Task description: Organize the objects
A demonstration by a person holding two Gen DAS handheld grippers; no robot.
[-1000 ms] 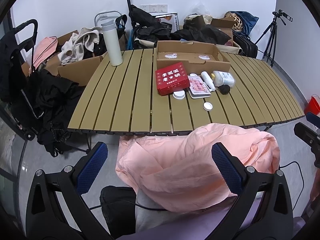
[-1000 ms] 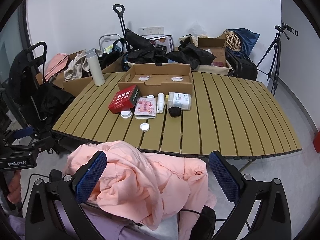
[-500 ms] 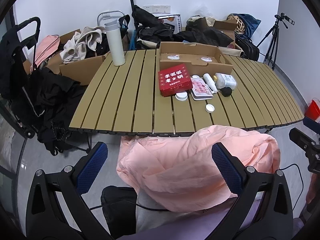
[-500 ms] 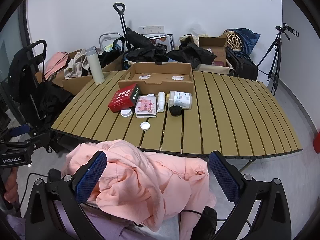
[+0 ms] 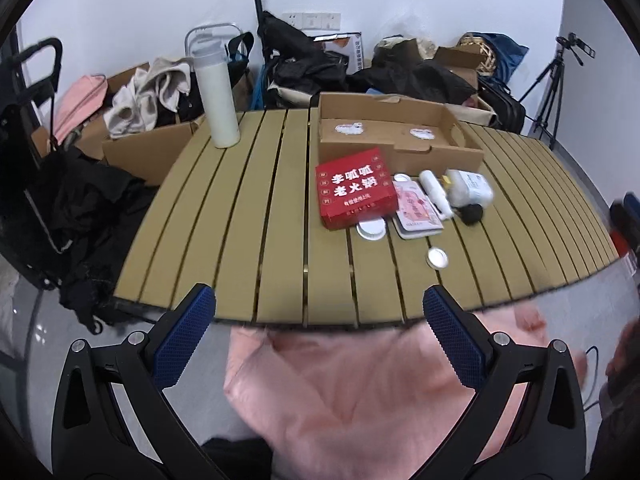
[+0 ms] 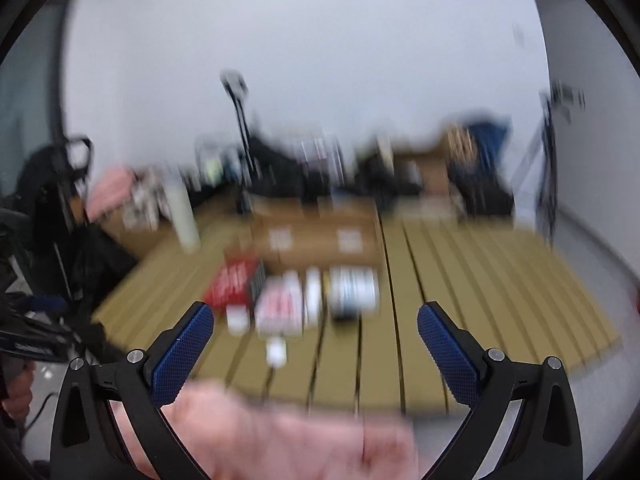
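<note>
Plainly, from the left wrist view, our left claw [image 5: 320,340] stands wide and holds nothing, poised above the near edge of the slatted table [image 5: 240,220] with a pink garment [image 5: 352,392] bunched below it. The things to organize sit in a cluster right of the table's middle: a red box [image 5: 354,192] lying just in front of an open cardboard box [image 5: 396,136], two round white lids [image 5: 371,229] [image 5: 437,258] nearer us, a pink packet [image 5: 416,210], a white tube [image 5: 434,192], a clear container [image 5: 468,188] and a small black object [image 5: 472,214]. A tall white bottle [image 5: 216,96] stands well apart, at the far left edge.

Turning to the right wrist view, everything is smeared by motion. Our right claw [image 6: 316,344] is likewise wide and empty, aimed toward the same cluster, where the red box [image 6: 234,284] and the cardboard box [image 6: 316,236] can only roughly be made out.

We judge the sorting hardly begun, since nothing yet lies in the cardboard box. The risks we see: the small items lie touching or just beside one another, so a wide claw coming in fast could knock a neighbour or send a lid rolling between slats or off the edge; the garment could also snag a finger.
</note>
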